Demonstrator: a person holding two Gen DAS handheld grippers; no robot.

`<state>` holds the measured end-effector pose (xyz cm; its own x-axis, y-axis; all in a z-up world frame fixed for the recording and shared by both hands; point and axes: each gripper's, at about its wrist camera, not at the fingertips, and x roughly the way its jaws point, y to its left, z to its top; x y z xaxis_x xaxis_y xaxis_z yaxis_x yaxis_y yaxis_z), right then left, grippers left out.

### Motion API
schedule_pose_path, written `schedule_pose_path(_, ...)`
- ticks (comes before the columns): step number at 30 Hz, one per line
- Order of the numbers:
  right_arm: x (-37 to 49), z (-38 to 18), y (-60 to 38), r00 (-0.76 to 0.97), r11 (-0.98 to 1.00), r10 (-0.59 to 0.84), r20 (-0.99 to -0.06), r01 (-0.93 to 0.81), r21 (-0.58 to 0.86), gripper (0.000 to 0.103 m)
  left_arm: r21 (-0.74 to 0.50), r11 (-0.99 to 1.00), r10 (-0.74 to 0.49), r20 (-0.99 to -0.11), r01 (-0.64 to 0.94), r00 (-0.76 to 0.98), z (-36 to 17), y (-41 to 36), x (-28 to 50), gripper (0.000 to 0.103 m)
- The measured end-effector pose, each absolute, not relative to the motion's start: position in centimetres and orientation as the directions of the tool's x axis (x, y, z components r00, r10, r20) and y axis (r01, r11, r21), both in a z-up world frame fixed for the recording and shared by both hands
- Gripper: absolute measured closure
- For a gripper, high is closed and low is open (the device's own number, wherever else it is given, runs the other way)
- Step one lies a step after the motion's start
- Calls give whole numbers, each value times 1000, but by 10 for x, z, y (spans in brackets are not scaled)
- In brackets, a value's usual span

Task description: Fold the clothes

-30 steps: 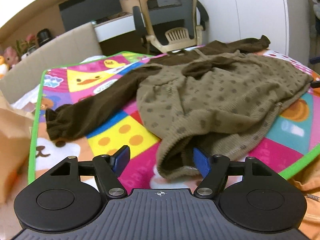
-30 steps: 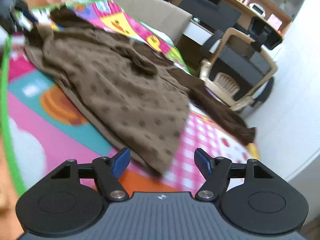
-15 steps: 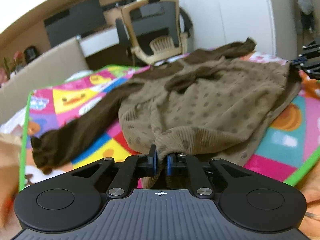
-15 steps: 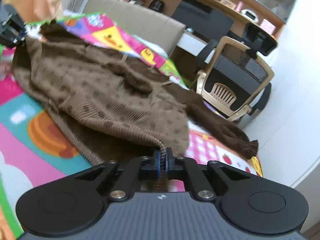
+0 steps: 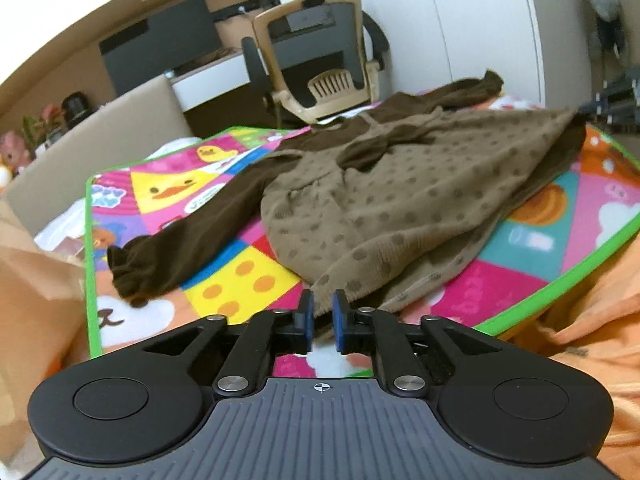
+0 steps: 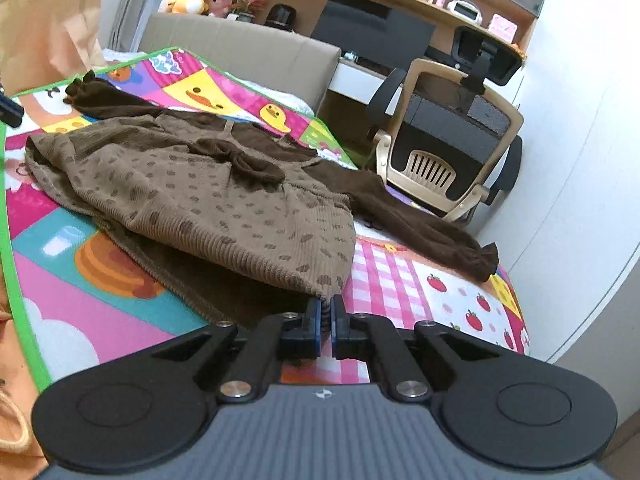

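Note:
A small brown dress (image 5: 400, 196) with dark dots, a dark bow and dark brown sleeves lies spread on a colourful play mat (image 5: 236, 280). My left gripper (image 5: 321, 312) is shut on one corner of the hem, lifting it a little off the mat. In the right wrist view the same dress (image 6: 208, 200) lies ahead, and my right gripper (image 6: 325, 316) is shut on the opposite hem corner. One sleeve (image 5: 160, 256) trails left; the other sleeve (image 6: 432, 236) runs toward the far right corner of the mat.
An office chair (image 5: 320, 64) and a desk with a dark monitor (image 6: 372, 40) stand beyond the mat. A beige headboard (image 6: 240, 52) runs along the far side. A brown paper bag (image 6: 48, 24) sits at the left. Orange cloth (image 5: 592, 320) lies nearest me.
Both grippers went from open to shut on the dress's hem corners, then raised the hem and drew it back slightly. The dress's lower edge now lifts off the mat.

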<state>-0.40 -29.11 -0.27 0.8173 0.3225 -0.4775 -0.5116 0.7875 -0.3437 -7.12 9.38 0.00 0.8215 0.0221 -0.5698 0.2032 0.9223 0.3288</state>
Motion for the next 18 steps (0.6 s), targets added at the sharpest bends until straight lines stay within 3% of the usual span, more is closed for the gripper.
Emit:
schedule_pose_path(2, -4, 0, -289, 820, 786, 330, -468, -513, -345, 99, 388, 890, 31, -574, 238, 818, -10, 86, -65, 55)
schedule_pose_path(4, -2, 2, -287, 822, 784, 336, -459, -514, -347, 99, 447, 858, 54, -566, 251, 823, -21, 78, -56, 42)
schedule_pose_path(8, 3, 6, -286, 827, 790, 339, -448, -509, -342, 99, 465, 847, 54, -558, 259, 828, -30, 74, -33, 37)
schedule_pose_path(9, 4, 7, -285, 829, 791, 340, -445, -508, -341, 99, 462, 848, 50, -557, 260, 829, -31, 73, -28, 39)
schedule_pose_path(10, 5, 8, -285, 830, 793, 341, -442, -506, -340, 99, 458, 849, 43, -557, 263, 830, -31, 73, -24, 53)
schedule_pose_path(11, 5, 9, -285, 830, 794, 342, -440, -506, -337, 99, 450, 850, 30, -559, 273, 829, -31, 71, -22, 82)
schedule_pose_path(12, 5, 11, -285, 830, 796, 345, -438, -506, -332, 99, 441, 851, 13, -561, 285, 828, -29, 70, -22, 92)
schedule_pose_path(18, -2, 14, -293, 821, 803, 360, -443, -515, -301, 99, 397, 867, -44, -543, 302, 838, -5, 72, -62, 97)
